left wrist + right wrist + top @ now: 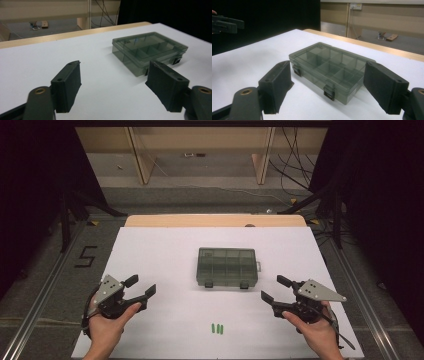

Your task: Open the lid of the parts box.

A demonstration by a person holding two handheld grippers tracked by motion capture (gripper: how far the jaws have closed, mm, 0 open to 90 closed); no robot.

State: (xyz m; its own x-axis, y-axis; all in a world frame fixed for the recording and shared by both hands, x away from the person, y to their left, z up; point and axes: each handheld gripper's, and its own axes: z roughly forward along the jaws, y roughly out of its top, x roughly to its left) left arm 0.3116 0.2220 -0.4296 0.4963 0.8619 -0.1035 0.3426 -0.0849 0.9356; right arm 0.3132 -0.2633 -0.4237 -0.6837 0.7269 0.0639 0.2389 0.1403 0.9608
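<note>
High view — box (227,266) between (apart) hand-held grippers.

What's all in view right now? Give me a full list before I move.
Compartment box: one, smoky clear grey, lid closed with two dark latches, centre of the sheet.
Green pieces: three, green, side by side near the front edge; too small to identify.
Sheet: one, white, covering the table.
Table: one, light wood, edge visible at the far side.
Left gripper: one, black, fingers open, empty, left of the box.
Right gripper: one, black, fingers open, empty, right of the box.
</note>
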